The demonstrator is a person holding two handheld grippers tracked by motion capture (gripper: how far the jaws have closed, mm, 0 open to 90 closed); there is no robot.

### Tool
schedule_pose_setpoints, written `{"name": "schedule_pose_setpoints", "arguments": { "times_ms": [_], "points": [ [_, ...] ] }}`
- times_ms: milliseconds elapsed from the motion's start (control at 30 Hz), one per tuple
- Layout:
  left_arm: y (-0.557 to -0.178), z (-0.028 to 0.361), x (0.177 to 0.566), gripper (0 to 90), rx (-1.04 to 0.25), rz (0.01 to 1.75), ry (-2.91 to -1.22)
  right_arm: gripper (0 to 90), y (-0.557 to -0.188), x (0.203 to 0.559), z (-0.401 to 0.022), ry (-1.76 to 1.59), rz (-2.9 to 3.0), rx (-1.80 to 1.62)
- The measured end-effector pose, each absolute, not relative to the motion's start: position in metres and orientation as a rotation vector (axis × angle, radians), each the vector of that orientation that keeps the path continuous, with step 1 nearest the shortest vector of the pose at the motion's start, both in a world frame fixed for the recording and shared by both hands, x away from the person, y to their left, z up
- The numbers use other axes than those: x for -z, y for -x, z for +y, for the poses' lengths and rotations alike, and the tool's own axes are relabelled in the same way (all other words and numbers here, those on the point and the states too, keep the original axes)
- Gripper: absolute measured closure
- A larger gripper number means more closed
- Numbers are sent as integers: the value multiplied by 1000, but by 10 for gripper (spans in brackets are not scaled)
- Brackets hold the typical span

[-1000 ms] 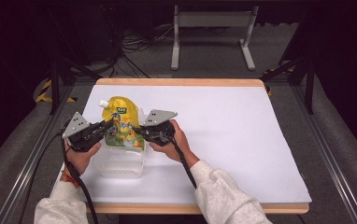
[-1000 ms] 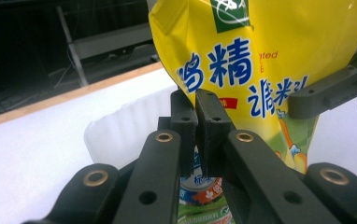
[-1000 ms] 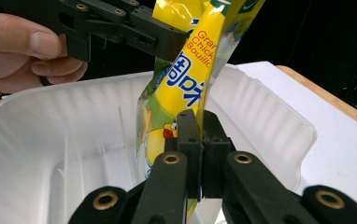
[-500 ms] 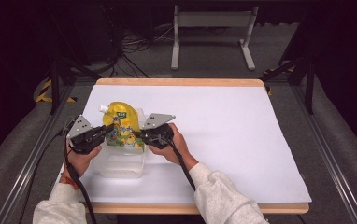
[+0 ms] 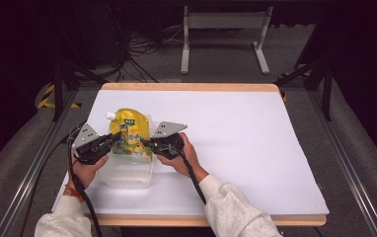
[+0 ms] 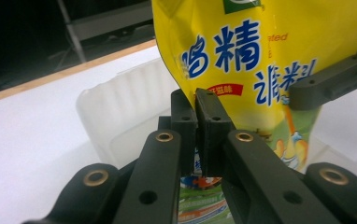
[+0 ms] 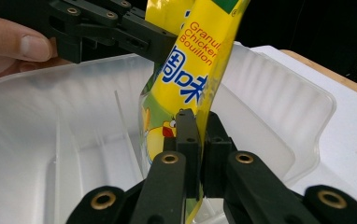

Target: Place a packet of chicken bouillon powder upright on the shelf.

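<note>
Little has shifted: both tongs [image 5: 113,139] [image 5: 146,143] stay clamped on the pouch's [image 5: 130,131] side edges, upright above the tub [image 5: 127,175].

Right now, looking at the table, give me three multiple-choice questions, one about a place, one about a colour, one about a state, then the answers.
1. Where is the pouch?
A. over the clear plastic tub
B. at the table's far right corner
C. on the floor

2. What is the pouch's main colour?
A. red
B. yellow
C. black

3. How is the left hand-held gripper?
A. wide open
B. lying on the table
C. shut on the pouch

Answers: 1 A, the high view shows the pouch above the tub. 2 B, its front is yellow with blue lettering. 3 C, its jaws pinch the pouch's edge, as does the right hand-held gripper.
</note>
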State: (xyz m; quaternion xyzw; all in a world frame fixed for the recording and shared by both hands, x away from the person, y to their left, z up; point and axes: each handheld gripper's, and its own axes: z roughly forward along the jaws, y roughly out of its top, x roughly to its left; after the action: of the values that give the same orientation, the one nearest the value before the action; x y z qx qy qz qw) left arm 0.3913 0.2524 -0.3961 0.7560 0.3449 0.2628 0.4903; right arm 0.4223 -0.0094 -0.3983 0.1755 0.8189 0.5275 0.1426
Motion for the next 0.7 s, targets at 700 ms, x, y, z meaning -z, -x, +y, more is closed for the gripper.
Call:
{"name": "schedule_pose_setpoints", "arguments": {
  "times_ms": [700],
  "points": [
    [-378,251,391,770,-711,882,-1799,856,-419,399,-8,-507,2357,-1507]
  ]
}}
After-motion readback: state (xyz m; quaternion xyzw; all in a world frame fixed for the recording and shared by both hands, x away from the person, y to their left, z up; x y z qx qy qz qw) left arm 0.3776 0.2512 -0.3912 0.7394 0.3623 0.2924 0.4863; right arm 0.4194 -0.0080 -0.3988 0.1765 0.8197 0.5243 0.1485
